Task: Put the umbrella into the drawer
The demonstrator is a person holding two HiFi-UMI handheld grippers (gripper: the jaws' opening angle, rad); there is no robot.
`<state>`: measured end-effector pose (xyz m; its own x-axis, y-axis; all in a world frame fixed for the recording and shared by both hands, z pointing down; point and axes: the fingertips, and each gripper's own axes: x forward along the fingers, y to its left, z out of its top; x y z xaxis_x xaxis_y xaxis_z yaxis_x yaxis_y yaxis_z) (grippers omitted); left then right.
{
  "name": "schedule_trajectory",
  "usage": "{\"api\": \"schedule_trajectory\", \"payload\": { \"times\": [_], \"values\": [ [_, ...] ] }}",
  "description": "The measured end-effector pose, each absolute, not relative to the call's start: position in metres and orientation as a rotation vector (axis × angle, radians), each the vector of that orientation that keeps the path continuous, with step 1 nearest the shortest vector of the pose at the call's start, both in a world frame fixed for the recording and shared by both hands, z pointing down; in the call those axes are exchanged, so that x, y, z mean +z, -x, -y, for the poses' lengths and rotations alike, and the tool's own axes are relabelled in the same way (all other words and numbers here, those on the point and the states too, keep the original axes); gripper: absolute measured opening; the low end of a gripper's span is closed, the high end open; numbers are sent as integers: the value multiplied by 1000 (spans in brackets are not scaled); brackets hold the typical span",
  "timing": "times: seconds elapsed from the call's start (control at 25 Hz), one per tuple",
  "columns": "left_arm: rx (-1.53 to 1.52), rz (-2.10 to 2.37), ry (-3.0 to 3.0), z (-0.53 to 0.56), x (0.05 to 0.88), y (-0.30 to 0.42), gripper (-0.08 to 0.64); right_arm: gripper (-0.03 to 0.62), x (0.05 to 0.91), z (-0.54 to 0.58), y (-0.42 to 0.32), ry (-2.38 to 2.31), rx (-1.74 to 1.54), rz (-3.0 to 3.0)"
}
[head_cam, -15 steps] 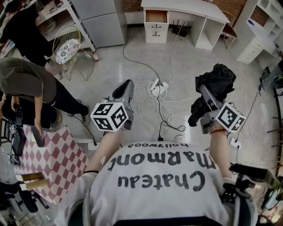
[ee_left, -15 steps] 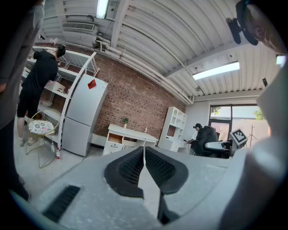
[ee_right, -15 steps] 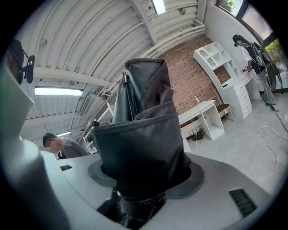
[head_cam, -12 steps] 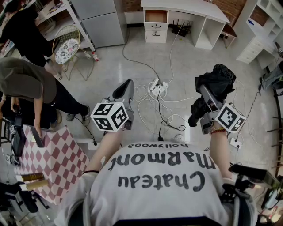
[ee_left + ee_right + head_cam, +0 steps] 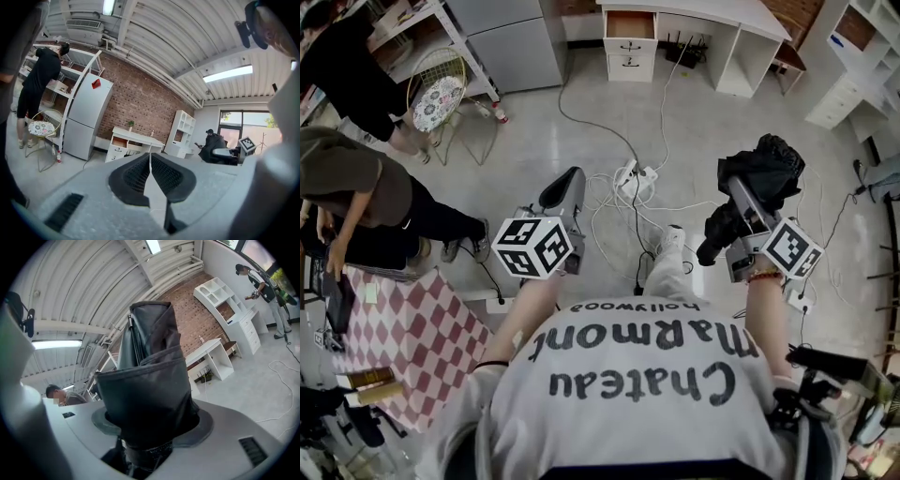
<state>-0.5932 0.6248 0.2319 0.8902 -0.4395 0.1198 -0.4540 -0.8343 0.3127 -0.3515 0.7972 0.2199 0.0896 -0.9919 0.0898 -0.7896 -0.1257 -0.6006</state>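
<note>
right tongs (image 5: 737,199) level, clamped on folded black umbrella (image 5: 766,169), left tongs (image 5: 150,165) closed and empty, nearly level

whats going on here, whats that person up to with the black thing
A person holds a gripper in each hand. The right gripper is shut on a folded black umbrella. The left gripper is shut and empty. The open drawer of the white desk is across the floor ahead, so the umbrella is not in it yet.
</note>
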Motion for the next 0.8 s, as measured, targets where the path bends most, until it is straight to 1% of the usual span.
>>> {"api": "schedule_trajectory", "payload": {
  "times": [0.12,0.2,0.36,0.6,0.8],
  "values": [
    [53,676,-2720,-614,235,580,26,264,224,-777,341,1925,-684,-1787],
    [33,680,-2717,-605,233,569,26,265,229,-765,324,1959,-695,-1778],
    [-8,675,-2748,-588,217,535,26,264,223,-733,292,1861,-685,-1810],
    [-51,744,-2733,-544,203,482,26,264,221,-678,228,1868,-716,-1862],
    [-65,795,-2720,-506,197,424,26,264,213,-629,170,1851,-739,-1939]
  ]
}}
